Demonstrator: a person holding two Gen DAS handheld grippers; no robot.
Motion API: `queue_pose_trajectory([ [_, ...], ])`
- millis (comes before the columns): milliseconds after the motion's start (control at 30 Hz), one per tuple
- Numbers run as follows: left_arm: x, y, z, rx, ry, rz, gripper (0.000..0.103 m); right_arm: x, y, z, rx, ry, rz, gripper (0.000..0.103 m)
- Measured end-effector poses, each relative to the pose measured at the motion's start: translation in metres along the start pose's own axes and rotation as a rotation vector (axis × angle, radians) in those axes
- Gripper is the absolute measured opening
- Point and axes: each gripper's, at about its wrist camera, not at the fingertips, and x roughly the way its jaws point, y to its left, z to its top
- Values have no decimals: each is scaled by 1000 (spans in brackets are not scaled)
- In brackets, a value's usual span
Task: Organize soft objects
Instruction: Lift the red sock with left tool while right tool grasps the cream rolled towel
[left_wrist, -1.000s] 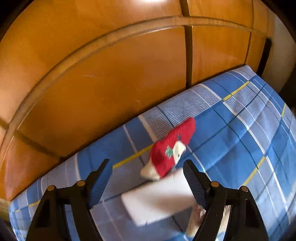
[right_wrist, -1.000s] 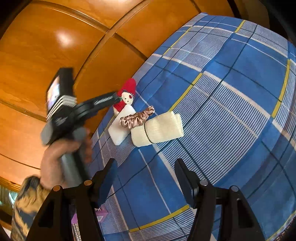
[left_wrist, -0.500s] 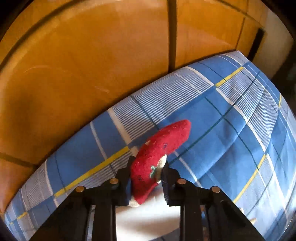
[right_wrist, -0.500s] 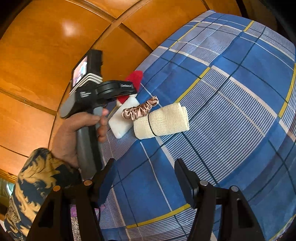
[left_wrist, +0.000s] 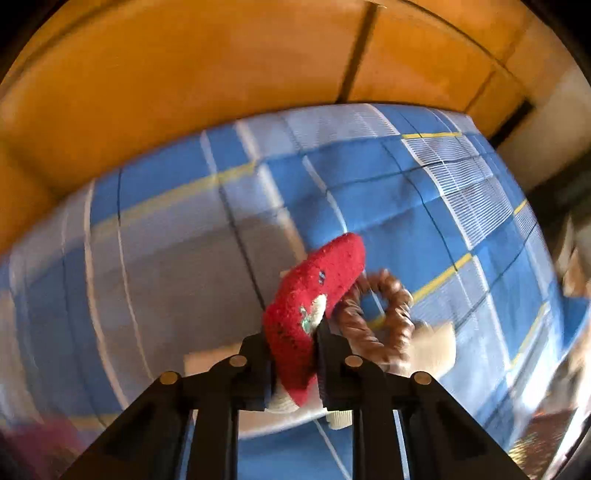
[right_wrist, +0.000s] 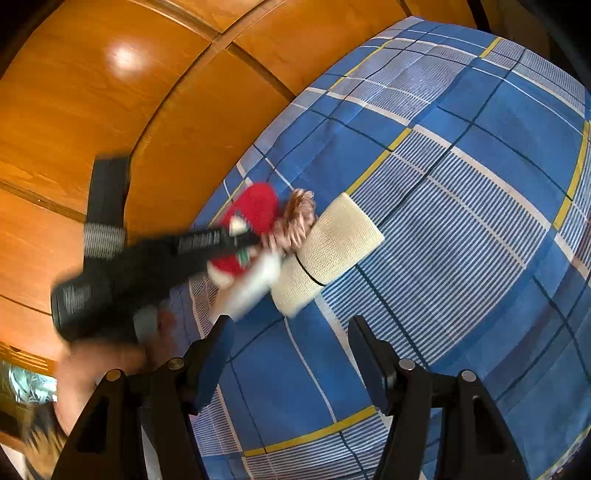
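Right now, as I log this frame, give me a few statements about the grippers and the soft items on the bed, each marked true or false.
1. The left gripper is shut on the red sock. True.
2. The right gripper holds the cream rolled cloth. False: its jaws stand open and empty, and the roll lies on the blue checked bedsheet.
3. The brown scrunchie lies beside the red sock. True.
4. The bedsheet is plain green. False: it is blue checked with yellow lines.

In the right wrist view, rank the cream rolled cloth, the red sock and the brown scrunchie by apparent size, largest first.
1. Cream rolled cloth
2. Red sock, partly hidden and blurred
3. Brown scrunchie, also blurred
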Motion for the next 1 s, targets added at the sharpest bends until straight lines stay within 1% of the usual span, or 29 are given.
queue_pose_trajectory([
  [33, -6, -1, -6, 0, -10, 2, 18, -1, -1, 1, 7, -10, -7, 63],
  [100, -14, 0, -24, -38, -7, -6, 17, -4, -5, 2, 25, -28, -16, 63],
  [167, -24, 2, -38, -65, -30, 3, 17, -6, -7, 3, 36, -36, -16, 63],
  [200, -27, 1, -44, -71, -29, 8, 17, -6, -8, 3, 37, -39, -19, 60],
  [233, -30, 2, -51, -79, -21, 8, 17, -7, -9, 3, 39, -42, -22, 60],
  [333, -43, -4, -73, -75, -39, 34, 17, -8, -15, 4, 75, -55, -1, 60],
  [400, -52, -5, -86, -66, -72, 33, 17, -11, -19, 5, 94, -74, 7, 60],
  [467, -70, -6, -104, -46, -121, 41, 18, -12, -20, 6, 101, -79, 15, 60],
  [533, -80, -7, -116, -30, -149, 47, 18, -8, -17, 5, 89, -61, 29, 60],
  [600, -96, -5, -133, -12, -197, 46, 18, -4, -12, 4, 63, -35, 40, 60],
  [633, -106, -2, -144, -6, -225, 39, 18, -1, -9, 3, 46, -21, 50, 60],
  [700, -118, 6, -161, -2, -254, 22, 18, 3, 0, -1, -1, 16, 67, 60],
  [800, -128, 20, -187, 12, -250, 8, 18, 16, 18, -9, -85, 93, 97, 60],
  [867, -132, 28, -209, 44, -242, 17, 18, 19, 35, -17, -174, 113, 96, 60],
  [933, -136, 37, -230, 66, -231, 15, 18, 20, 54, -27, -284, 121, 80, 66],
  [967, -139, 41, -239, 78, -231, 19, 18, 22, 68, -35, -373, 133, 62, 70],
  [1000, -142, 44, -247, 85, -234, 19, 18, 25, 78, -39, -448, 146, 44, 72],
])
